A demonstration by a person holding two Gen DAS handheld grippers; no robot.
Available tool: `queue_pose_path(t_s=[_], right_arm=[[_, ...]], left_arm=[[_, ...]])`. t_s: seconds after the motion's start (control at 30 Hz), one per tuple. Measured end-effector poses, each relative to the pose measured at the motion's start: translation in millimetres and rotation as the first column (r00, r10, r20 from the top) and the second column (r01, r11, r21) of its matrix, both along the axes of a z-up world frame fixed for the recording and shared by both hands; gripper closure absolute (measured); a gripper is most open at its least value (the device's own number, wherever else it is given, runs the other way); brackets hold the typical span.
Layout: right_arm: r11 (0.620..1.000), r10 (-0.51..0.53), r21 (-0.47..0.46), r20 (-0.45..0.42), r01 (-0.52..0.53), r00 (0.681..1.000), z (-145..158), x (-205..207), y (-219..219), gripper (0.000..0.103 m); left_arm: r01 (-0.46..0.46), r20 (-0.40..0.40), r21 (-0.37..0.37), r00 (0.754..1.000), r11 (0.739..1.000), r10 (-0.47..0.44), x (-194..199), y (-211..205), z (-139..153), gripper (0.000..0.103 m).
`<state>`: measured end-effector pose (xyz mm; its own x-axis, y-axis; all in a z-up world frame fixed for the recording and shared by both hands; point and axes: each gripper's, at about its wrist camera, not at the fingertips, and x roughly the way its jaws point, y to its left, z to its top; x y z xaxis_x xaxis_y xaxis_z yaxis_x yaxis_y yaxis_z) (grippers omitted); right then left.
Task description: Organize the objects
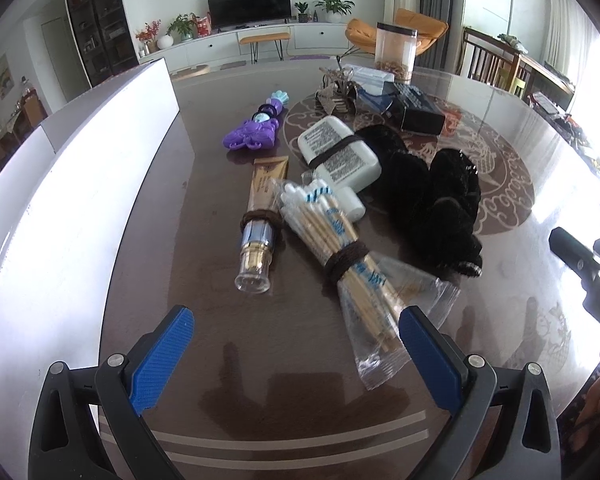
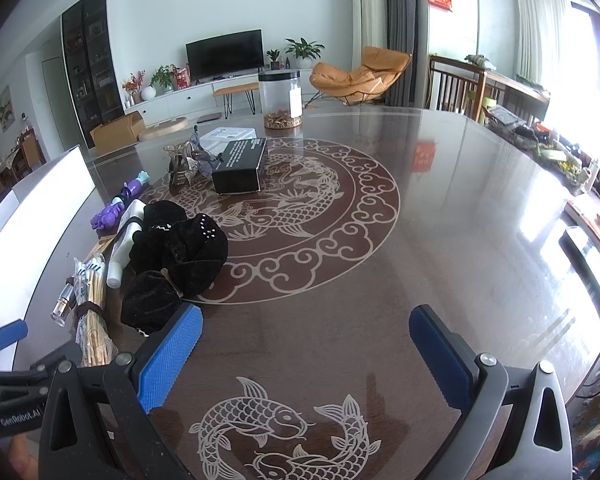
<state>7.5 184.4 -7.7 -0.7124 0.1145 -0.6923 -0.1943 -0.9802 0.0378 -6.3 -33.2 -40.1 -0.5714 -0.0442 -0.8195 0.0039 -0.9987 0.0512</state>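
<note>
On the dark glossy table (image 1: 284, 360) lie several bundled items. A bag of cotton swabs (image 1: 340, 240) tied with a brown hair band sits just ahead of my left gripper (image 1: 296, 336), which is open and empty above the table. Left of the swabs lies a gold tube (image 1: 260, 224) with a clear cap. Behind them are a white bottle (image 1: 340, 154) with a black band, a purple toy (image 1: 254, 134) and black velvet scrunchies (image 1: 432, 196). My right gripper (image 2: 306, 332) is open over bare table, the scrunchies (image 2: 180, 252) at its left finger.
A white box wall (image 1: 80, 184) runs along the left edge of the table. Farther back stand a black carton (image 2: 240, 164), a clear jar (image 2: 280, 96), a plastic case (image 1: 374, 76) and a small woven ornament (image 1: 336, 92). Cluttered shelves line the right side.
</note>
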Motion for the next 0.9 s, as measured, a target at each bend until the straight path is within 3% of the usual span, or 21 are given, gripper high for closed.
queue_pose_path(t_s=[0.47,0.7,0.9], right_arm=[[1.0,-0.002,-0.029,0.104,0.005,0.995,-18,-12,3,0.0],[0.999,-0.006,-0.047,0.109,0.011,0.994,-19,-12,7,0.0],[0.999,-0.002,-0.043,0.114,0.007,0.993,-20,-13,6,0.0]], left_arm=[[-0.004,0.016,0.002,1.0,1.0,0.004,0,-9,-5,0.0],[0.006,0.003,-0.011,1.0,1.0,-0.006,7,-14,5,0.0],[0.002,0.025,0.036,1.0,0.999,-0.002,8,-30,3,0.0]])
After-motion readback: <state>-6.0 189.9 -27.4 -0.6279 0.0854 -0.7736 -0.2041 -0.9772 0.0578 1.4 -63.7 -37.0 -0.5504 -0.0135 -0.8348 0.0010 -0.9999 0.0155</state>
